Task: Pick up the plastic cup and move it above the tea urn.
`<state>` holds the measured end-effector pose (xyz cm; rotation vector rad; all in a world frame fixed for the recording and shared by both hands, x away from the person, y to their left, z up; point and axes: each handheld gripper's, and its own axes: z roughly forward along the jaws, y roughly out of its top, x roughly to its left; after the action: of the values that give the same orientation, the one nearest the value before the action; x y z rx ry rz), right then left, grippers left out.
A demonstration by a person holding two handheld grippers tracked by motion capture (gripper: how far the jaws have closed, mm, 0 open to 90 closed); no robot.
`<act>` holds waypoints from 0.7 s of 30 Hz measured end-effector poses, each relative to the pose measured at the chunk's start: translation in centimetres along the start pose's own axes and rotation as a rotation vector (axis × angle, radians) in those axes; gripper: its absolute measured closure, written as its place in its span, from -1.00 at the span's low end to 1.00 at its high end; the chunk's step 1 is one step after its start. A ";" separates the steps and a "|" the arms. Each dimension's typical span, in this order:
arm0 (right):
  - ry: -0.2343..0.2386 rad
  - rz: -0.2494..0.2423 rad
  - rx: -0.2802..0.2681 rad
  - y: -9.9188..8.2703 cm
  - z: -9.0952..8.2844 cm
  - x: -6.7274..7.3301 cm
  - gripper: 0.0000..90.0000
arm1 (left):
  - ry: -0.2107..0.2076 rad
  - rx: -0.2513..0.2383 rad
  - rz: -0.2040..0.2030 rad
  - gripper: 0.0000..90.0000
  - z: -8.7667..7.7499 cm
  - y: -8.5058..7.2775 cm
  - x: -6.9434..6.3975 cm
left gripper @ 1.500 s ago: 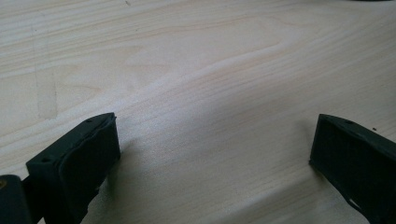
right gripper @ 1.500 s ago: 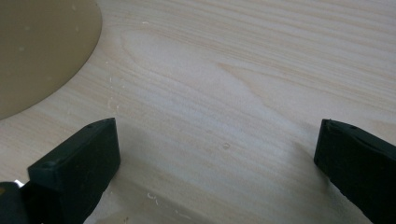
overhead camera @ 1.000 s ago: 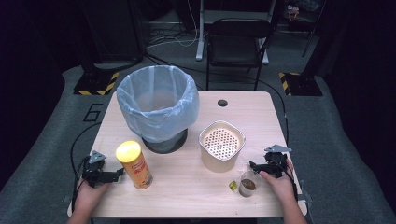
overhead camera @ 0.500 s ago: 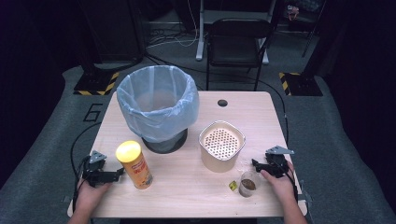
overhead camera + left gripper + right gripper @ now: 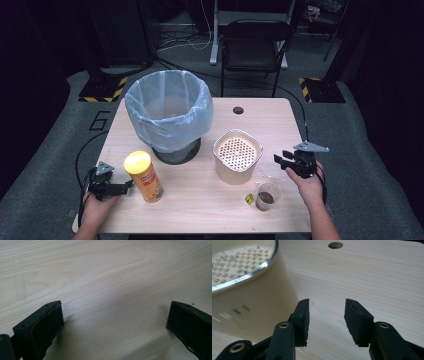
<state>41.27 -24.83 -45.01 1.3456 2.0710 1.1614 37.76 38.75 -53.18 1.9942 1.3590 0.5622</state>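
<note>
Seen from the high view: right gripper (image 5: 283,161) held above the table (image 5: 210,210) just right of the cream perforated container (image 5: 238,155), jaws pointing at it, having just been closing with nothing between them; small clear cup (image 5: 266,197) with brown contents standing near the container's front right, just in front of that gripper, a tiny yellow scrap (image 5: 248,199) beside it. Well left of the container: bag-lined bin (image 5: 169,113), yellow-lidded can (image 5: 145,176) in front of it, and left gripper (image 5: 126,185) low at the can's left, jaws aimed toward the can. From the left gripper view: black jaws spread wide over bare wood, gap empty. From the right gripper view: jaws narrowed, a clear gap left, empty; container wall (image 5: 252,300) close at left, apart from the pads (image 5: 304,312); table hole (image 5: 335,245) far beyond.
</note>
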 end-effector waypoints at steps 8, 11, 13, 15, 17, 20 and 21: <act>0.055 -0.047 -0.038 3.7 -0.8 1.8 0.25 | 0.002 0.000 0.000 -0.99 0.0 0.0 0.0; 0.081 -0.057 -0.045 4.7 -0.7 2.6 0.18 | 0.008 -0.009 -0.011 -0.98 0.1 0.0 -0.1; 0.097 -0.064 -0.037 5.1 -0.2 3.1 0.18 | 0.007 0.005 -0.009 -0.98 0.0 0.0 -0.1; 0.106 -0.074 -0.014 5.3 0.4 3.5 0.22 | 0.007 0.006 -0.008 -0.98 0.0 0.0 -0.1; 0.109 -0.085 0.004 5.4 1.2 3.8 0.29 | 0.007 0.006 -0.008 -0.98 0.0 0.0 -0.1; 0.116 -0.086 0.029 5.4 2.0 4.0 0.41 | 0.007 0.006 -0.008 -0.98 0.0 0.0 -0.1; 0.116 -0.089 0.037 5.4 2.4 4.1 0.44 | 0.007 0.006 -0.008 -0.98 0.0 0.0 -0.1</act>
<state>44.04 -19.15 -41.53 1.2152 2.2197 1.1944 37.74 38.70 -53.15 1.9928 1.3735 0.5629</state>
